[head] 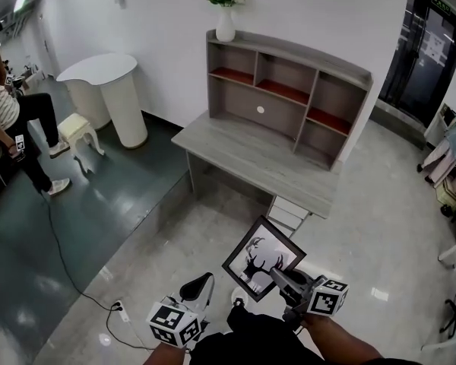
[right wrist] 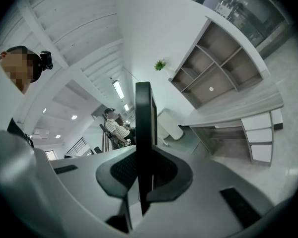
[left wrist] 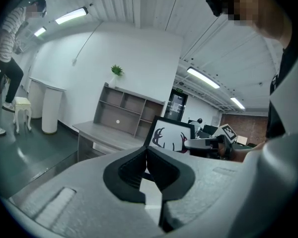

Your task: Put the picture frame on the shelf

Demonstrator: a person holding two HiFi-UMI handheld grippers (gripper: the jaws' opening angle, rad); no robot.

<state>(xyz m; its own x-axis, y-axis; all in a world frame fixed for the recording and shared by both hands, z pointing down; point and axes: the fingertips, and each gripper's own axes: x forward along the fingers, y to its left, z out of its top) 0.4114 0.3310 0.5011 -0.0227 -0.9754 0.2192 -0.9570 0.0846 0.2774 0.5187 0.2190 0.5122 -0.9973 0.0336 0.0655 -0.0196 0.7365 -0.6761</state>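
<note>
Black picture frame (head: 263, 258) sits clamped edge-on in the right gripper (head: 276, 275), its jaws narrowly parted. The deer print faces upward. The left gripper (head: 201, 287) is closed and empty.

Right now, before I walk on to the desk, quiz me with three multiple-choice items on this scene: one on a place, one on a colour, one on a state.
1. Where does the white vase with the green plant stand?
A. on top of the grey wooden shelf unit
B. on the desk top
C. on the floor

2. What colour is the rim of the flat picture frame with the deer silhouette?
A. black
B. gold
C. red

3. How do the fingers of the right gripper stand?
A. wide apart, empty
B. closed on the picture frame's edge
C. closed on the white vase

Answers:
1 A: the head view shows the vase on the unit's top board.
2 A: a black rim surrounds the white picture.
3 B: the right gripper view shows the frame's edge clamped between the fingers.
</note>
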